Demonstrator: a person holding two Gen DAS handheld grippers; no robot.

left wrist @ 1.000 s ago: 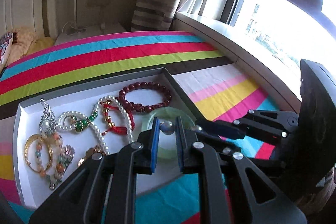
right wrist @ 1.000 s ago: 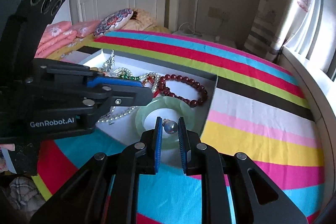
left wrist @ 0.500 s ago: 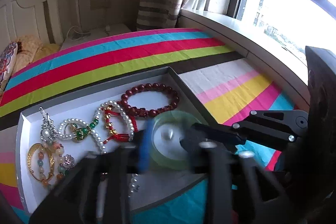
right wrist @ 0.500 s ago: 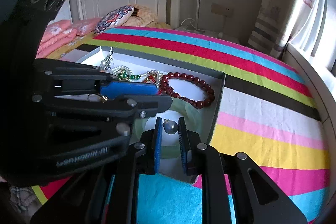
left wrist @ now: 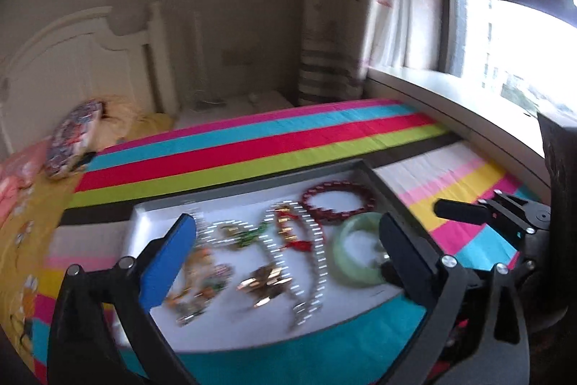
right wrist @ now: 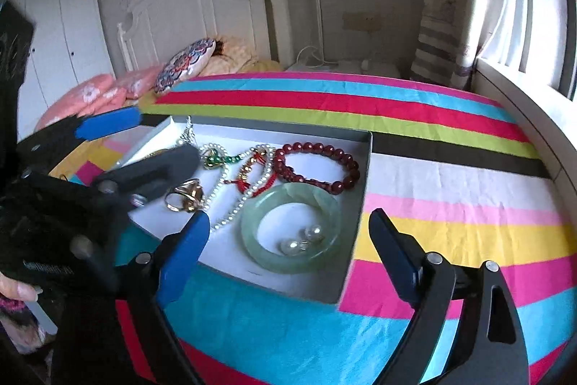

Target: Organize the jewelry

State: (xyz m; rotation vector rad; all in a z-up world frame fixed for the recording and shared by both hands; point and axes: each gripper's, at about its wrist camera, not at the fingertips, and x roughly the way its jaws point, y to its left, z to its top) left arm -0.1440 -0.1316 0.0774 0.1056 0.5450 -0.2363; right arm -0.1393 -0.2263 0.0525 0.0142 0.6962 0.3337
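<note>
A shallow white tray (right wrist: 355,204) on the striped bed holds the jewelry. A green jade bangle (right wrist: 252,233) lies in its near right corner with two pearl earrings (right wrist: 301,239) inside the ring. A dark red bead bracelet (right wrist: 317,165), pearl strands (right wrist: 230,204) and a gold ring (right wrist: 185,195) lie beside it. My right gripper (right wrist: 288,255) is open and empty above the bangle. My left gripper (left wrist: 288,258) is open and empty over the tray (left wrist: 144,222); the bangle (left wrist: 342,262) shows in its blurred view too.
The striped blanket (right wrist: 432,168) covers the bed around the tray. Pillows (right wrist: 108,89) and a white headboard (right wrist: 202,9) stand at the far left. A window sill (right wrist: 523,103) and curtain run along the right side.
Both grippers have opened and pulled back. The pearl earrings they held now lie inside the jade bangle. The left view is blurred from moving.
</note>
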